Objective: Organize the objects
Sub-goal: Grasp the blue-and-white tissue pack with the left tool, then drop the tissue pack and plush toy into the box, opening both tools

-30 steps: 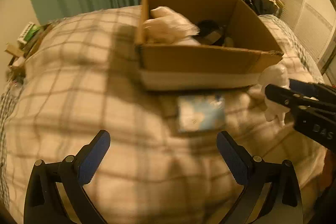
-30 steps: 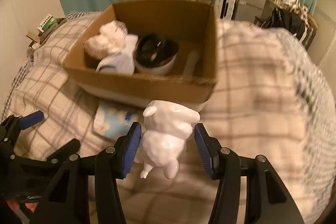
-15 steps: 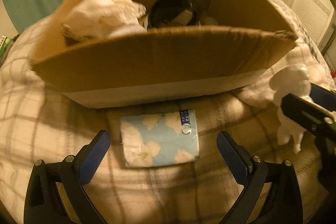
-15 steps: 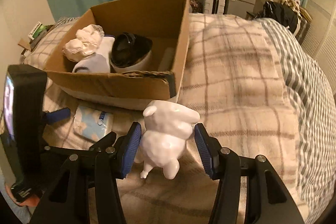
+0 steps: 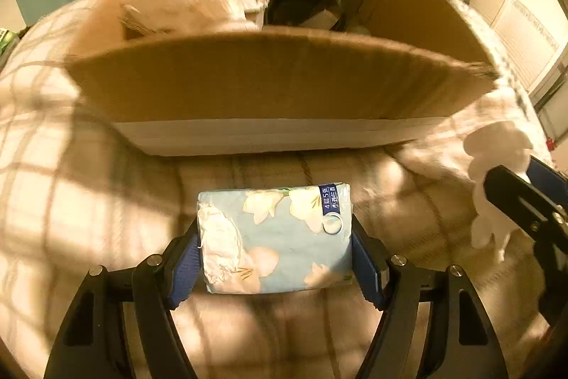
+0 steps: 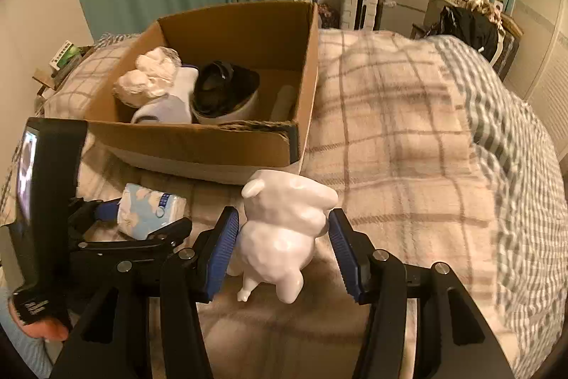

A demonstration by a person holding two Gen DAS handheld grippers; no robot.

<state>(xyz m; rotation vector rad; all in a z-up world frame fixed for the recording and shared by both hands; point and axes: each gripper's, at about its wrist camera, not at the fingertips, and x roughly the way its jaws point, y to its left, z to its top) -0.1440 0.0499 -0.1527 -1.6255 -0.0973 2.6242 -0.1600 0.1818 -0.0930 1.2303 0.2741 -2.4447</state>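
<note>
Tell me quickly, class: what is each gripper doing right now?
Left gripper: shut on the tissue pack, which lies on the bed.
Right gripper: shut on the white figurine.

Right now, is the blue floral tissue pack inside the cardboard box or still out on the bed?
Out. The blue floral tissue pack lies on the plaid blanket before the brown cardboard box, between the left gripper fingers.

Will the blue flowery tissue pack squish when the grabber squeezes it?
Probably a bit: the tissue pack has a crinkly soft wrapper, so it likely dents. It looks light, and its flat shape between the left gripper pads shouldn't roll.
</note>
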